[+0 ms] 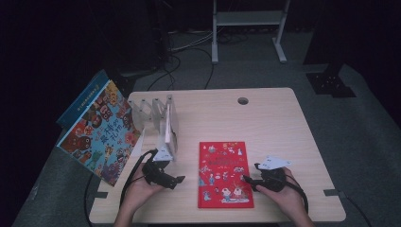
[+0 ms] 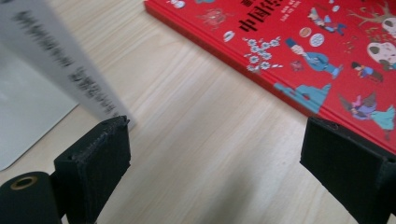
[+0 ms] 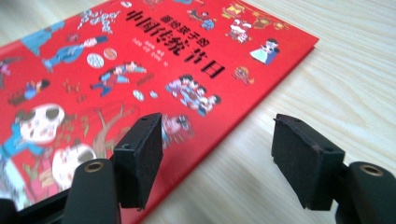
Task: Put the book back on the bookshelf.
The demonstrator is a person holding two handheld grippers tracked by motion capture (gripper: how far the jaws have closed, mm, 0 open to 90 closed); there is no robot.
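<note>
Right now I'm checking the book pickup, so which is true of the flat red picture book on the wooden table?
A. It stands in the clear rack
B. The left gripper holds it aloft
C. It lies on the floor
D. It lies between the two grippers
D: the red picture book lies flat on the wooden table, with the left gripper and the right gripper on either side of it.

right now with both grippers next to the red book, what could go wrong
The right gripper has open jaws straddling the red book edge; closing low could catch just the cover, so it flops open. The left gripper sits close beside the white book in the rack; a careless swing might knock it.

Wooden table (image 1: 265,118) bearing red book (image 1: 224,174), rack (image 1: 153,113)
</note>
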